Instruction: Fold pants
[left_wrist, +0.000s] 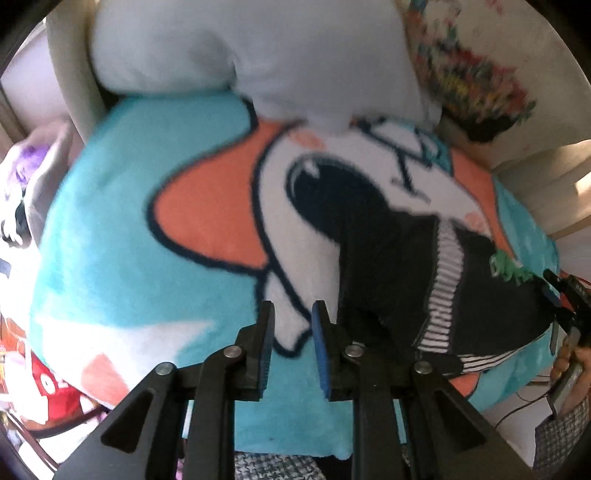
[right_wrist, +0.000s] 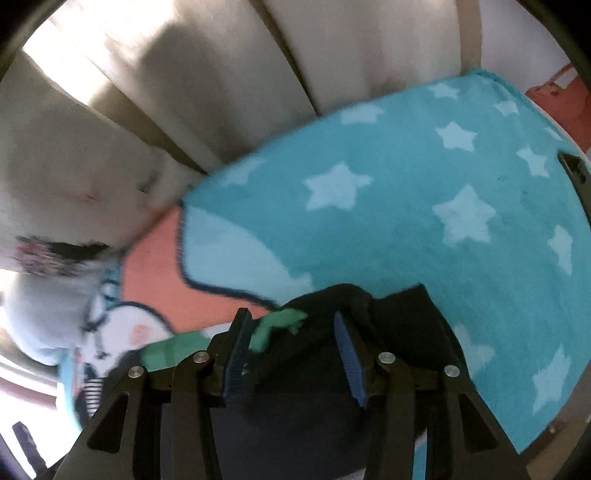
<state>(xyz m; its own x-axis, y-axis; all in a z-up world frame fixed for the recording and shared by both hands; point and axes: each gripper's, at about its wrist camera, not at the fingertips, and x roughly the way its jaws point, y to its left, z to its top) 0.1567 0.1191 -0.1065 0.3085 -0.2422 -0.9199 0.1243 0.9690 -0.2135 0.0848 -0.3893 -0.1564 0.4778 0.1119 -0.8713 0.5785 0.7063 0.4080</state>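
My left gripper (left_wrist: 293, 347) sits low in the centre of its frame with the jaws apart and nothing between them, hanging over the blanket (left_wrist: 122, 258) just left of the pants (left_wrist: 399, 280). My right gripper (right_wrist: 291, 354) is at the bottom centre of its own frame, jaws likewise apart, with dark cloth of the pants (right_wrist: 406, 332) lying under and between the fingers; I cannot tell whether the pads touch it, but they have not closed on it. In the left view the pants fill the lower right of the frame: black, with a striped band (left_wrist: 448, 273) running up the middle and along the lower edge, and a green print (left_wrist: 509, 266) near the right end. They lie bunched rather than flat, on a turquoise blanket bearing a cartoon figure, which the right view shows dotted with pale stars in its right half. A pale pillow (left_wrist: 258, 55) rests across the top of the left frame. I judge the pants light, soft and limp, likely to sag and drag on the fleecy blanket rather than slide. A pinch on a single layer would slip, so I would take hold at the striped band or a hem, where the cloth is thicker, one gripper at each end, and lift to let it hang straight.
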